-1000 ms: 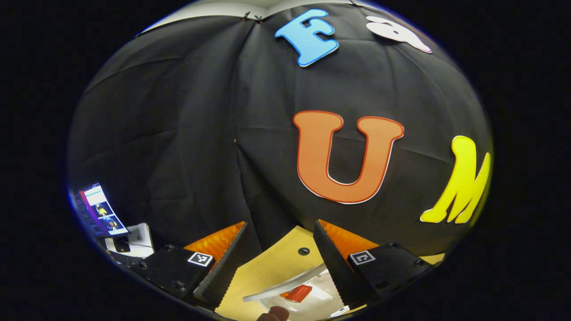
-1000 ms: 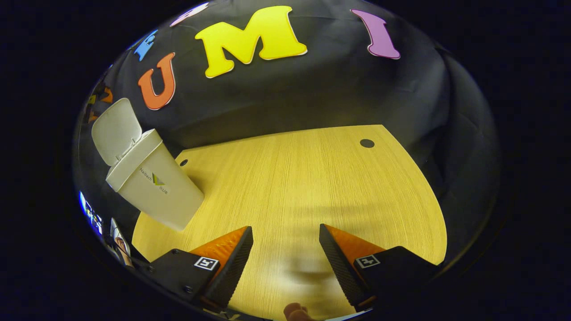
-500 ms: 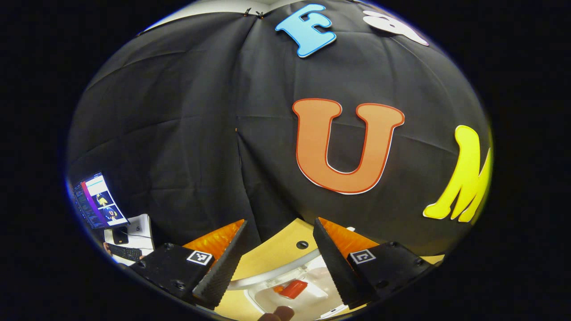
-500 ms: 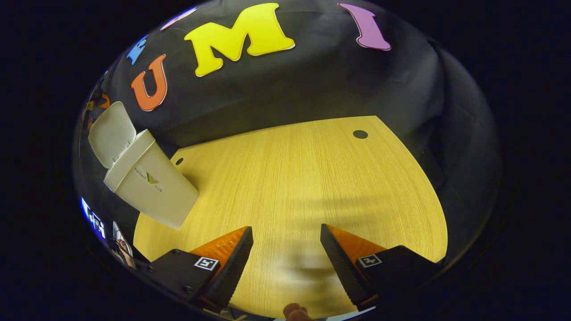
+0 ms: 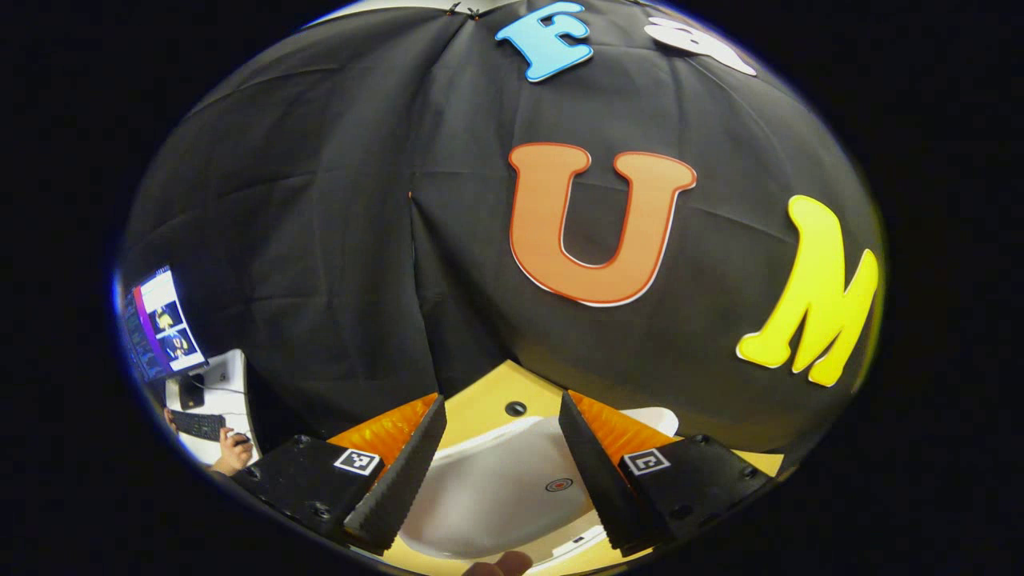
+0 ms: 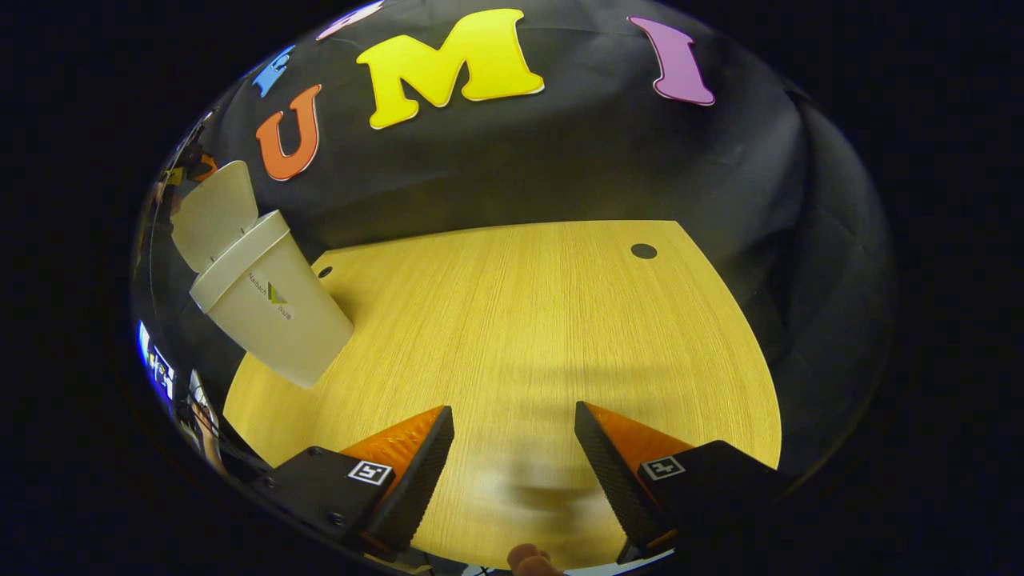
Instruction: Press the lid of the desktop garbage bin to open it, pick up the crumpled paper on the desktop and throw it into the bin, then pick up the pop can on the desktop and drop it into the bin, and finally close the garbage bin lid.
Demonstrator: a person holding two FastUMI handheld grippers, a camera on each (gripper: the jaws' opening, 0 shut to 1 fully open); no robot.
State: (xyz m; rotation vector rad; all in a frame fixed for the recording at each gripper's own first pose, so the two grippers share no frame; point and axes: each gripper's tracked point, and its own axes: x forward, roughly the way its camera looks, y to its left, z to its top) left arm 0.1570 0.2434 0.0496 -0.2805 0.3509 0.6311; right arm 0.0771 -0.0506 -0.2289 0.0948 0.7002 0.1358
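Note:
The white desktop bin (image 6: 276,320) stands at the table's left side in the right gripper view, its lid (image 6: 214,210) raised and leaning over the opening. In the left gripper view the lid's smooth outer face (image 5: 496,488), with a small red round mark, lies just below and between the fingers of my left gripper (image 5: 500,400). That gripper is open, and I cannot tell if it touches the lid. The lid hides the inside of the bin. My right gripper (image 6: 514,408) hangs open over the bare wooden table (image 6: 544,320), holding nothing.
The table has a round hole near its far right corner (image 6: 643,251) and another behind the bin (image 5: 515,408). Outside the booth at the left are a monitor (image 5: 160,324) and a person's hand on a keyboard (image 5: 232,452).
The lid has swung down across the opening, hiding the red can seen inside the bin earlier. My left gripper has tipped downward over the lid. The right gripper has barely shifted.

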